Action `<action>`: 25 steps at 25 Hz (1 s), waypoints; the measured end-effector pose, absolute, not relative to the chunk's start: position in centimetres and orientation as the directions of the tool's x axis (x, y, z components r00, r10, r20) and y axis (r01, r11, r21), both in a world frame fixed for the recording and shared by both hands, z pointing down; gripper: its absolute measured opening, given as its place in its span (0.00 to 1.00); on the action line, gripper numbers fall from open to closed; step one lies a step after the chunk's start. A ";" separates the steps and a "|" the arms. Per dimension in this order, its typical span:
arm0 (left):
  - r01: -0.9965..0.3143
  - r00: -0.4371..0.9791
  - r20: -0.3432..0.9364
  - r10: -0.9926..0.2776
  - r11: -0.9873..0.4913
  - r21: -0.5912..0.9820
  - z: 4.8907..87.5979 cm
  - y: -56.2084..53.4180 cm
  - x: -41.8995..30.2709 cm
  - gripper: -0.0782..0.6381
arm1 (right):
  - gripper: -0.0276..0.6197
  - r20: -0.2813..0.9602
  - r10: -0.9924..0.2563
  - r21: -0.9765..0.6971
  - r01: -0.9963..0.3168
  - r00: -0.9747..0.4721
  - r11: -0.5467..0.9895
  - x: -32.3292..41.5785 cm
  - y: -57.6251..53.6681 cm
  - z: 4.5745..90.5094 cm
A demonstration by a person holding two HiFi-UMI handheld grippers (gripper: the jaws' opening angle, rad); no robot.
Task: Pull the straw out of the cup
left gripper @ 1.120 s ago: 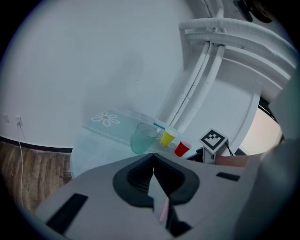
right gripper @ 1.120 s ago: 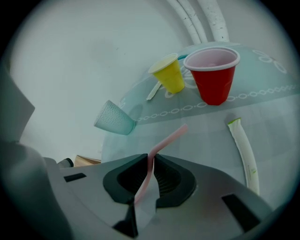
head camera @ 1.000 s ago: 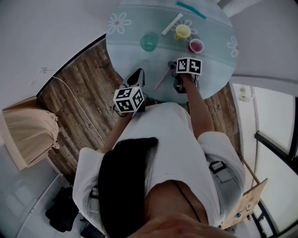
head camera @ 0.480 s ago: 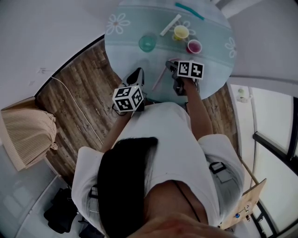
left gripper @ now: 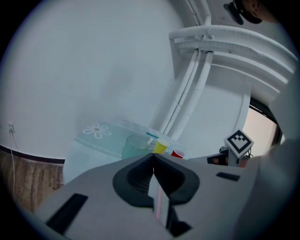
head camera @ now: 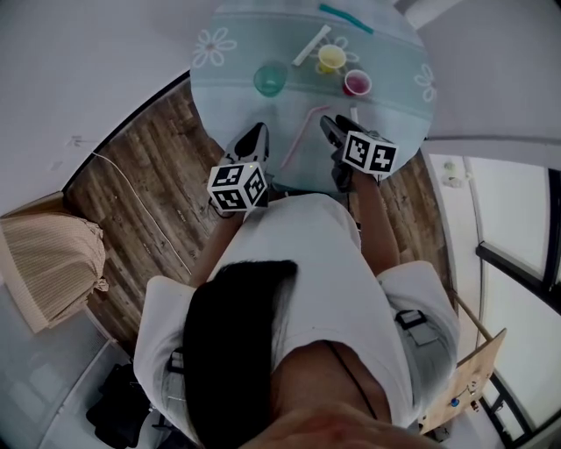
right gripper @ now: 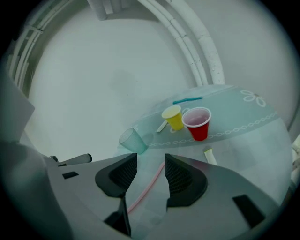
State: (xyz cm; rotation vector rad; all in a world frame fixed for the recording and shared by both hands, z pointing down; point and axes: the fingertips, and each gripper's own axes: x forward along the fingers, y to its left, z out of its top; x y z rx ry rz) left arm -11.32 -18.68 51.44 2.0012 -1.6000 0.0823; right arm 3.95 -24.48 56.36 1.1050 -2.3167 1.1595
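Observation:
A pink straw (head camera: 299, 135) lies flat on the round glass table (head camera: 390, 53), out of any cup, between my two grippers. In the right gripper view the pink straw (right gripper: 149, 183) shows through the gap of my right gripper (right gripper: 150, 161), whose jaws have just been opening and stand wide with nothing pressed between them. That right gripper (head camera: 337, 128) hovers just right of the straw. My left gripper (head camera: 257, 138) hangs at the table's near left edge. The left gripper (left gripper: 153, 157) has its jaws closed together. A green cup (head camera: 270, 80), yellow cup (head camera: 331, 58) and red cup (head camera: 356, 83) stand farther back.
A white straw (head camera: 311, 46) and a teal straw (head camera: 345, 18) lie near the table's far edge. A short white piece (right gripper: 210, 156) rests in front of the red cup (right gripper: 198, 123). Wooden floor (head camera: 158, 175) surrounds the table; a beige fabric item (head camera: 48, 267) sits far left.
The right gripper opened, let go of the pink straw and lifted back toward the person. The straw now rests on the table. The left gripper shifted only slightly.

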 end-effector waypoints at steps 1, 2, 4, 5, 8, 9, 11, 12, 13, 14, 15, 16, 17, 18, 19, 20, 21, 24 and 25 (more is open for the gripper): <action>-0.911 0.284 0.384 -0.879 -0.123 0.393 51.3 -18.6 -11.3 0.12 | 0.34 0.564 -0.520 -0.531 -0.764 -0.642 0.368 4.2 -24.2 55.8; -0.910 0.286 0.380 -0.880 -0.124 0.397 51.2 -18.5 -11.4 0.12 | 0.34 0.550 -0.538 -0.528 -0.765 -0.639 0.368 4.3 -23.9 55.2; -0.904 0.289 0.371 -0.883 -0.124 0.410 50.9 -18.2 -11.5 0.12 | 0.34 0.526 -0.566 -0.519 -0.767 -0.635 0.378 4.4 -23.3 54.4; -0.899 0.292 0.364 -0.884 -0.123 0.421 50.7 -18.0 -11.5 0.12 | 0.34 0.516 -0.580 -0.508 -0.771 -0.630 0.385 4.5 -22.9 54.0; -0.887 0.305 0.346 -0.887 -0.132 0.442 50.2 -17.5 -11.4 0.12 | 0.34 0.490 -0.629 -0.466 -0.791 -0.604 0.396 4.9 -21.6 52.9; -0.890 0.307 0.345 -0.887 -0.140 0.434 50.2 -17.3 -11.4 0.12 | 0.34 0.481 -0.642 -0.456 -0.796 -0.597 0.399 4.9 -21.2 52.6; -0.899 0.314 0.347 -0.884 -0.159 0.408 50.1 -16.8 -11.3 0.12 | 0.34 0.465 -0.663 -0.438 -0.804 -0.586 0.403 5.0 -20.6 52.0; -0.900 0.320 0.346 -0.882 -0.169 0.401 50.0 -16.6 -11.3 0.12 | 0.34 0.458 -0.675 -0.427 -0.809 -0.579 0.404 5.1 -20.4 51.7; -0.900 0.326 0.342 -0.881 -0.177 0.399 49.8 -16.3 -11.2 0.12 | 0.34 0.450 -0.688 -0.415 -0.815 -0.570 0.403 5.3 -20.1 51.4; -0.898 0.330 0.338 -0.881 -0.183 0.400 49.6 -15.9 -11.2 0.12 | 0.33 0.440 -0.703 -0.402 -0.822 -0.559 0.402 5.4 -19.8 51.1; -0.897 0.334 0.335 -0.881 -0.188 0.401 49.4 -15.6 -11.1 0.12 | 0.32 0.429 -0.718 -0.389 -0.830 -0.548 0.400 5.5 -19.4 50.7; -0.896 0.338 0.331 -0.881 -0.193 0.400 49.2 -15.3 -11.0 0.12 | 0.31 0.416 -0.734 -0.375 -0.837 -0.536 0.399 5.6 -19.1 50.3; -0.895 0.342 0.328 -0.881 -0.199 0.400 49.1 -15.0 -10.9 0.12 | 0.28 0.402 -0.749 -0.361 -0.843 -0.526 0.398 5.8 -18.7 49.9; -0.894 0.345 0.325 -0.880 -0.203 0.400 48.9 -14.7 -10.7 0.12 | 0.26 0.389 -0.761 -0.349 -0.848 -0.518 0.399 5.8 -18.4 49.5; -0.893 0.348 0.322 -0.880 -0.207 0.400 48.8 -14.4 -10.6 0.12 | 0.25 0.381 -0.769 -0.339 -0.852 -0.513 0.400 5.8 -18.0 49.3; -0.892 0.351 0.320 -0.880 -0.210 0.400 48.7 -14.1 -10.4 0.12 | 0.25 0.376 -0.774 -0.330 -0.854 -0.510 0.402 5.8 -17.7 49.2; -0.891 0.354 0.319 -0.879 -0.214 0.400 48.7 -13.8 -10.2 0.12 | 0.24 0.375 -0.775 -0.324 -0.855 -0.508 0.404 5.7 -17.3 49.2; -0.890 0.365 0.325 -0.872 -0.225 0.397 48.8 -12.6 -9.8 0.12 | 0.23 0.378 -0.775 -0.312 -0.857 -0.507 0.409 5.3 -16.0 49.4; -0.890 0.368 0.327 -0.871 -0.227 0.396 48.9 -12.4 -9.7 0.12 | 0.22 0.376 -0.778 -0.305 -0.860 -0.504 0.409 5.2 -15.7 49.4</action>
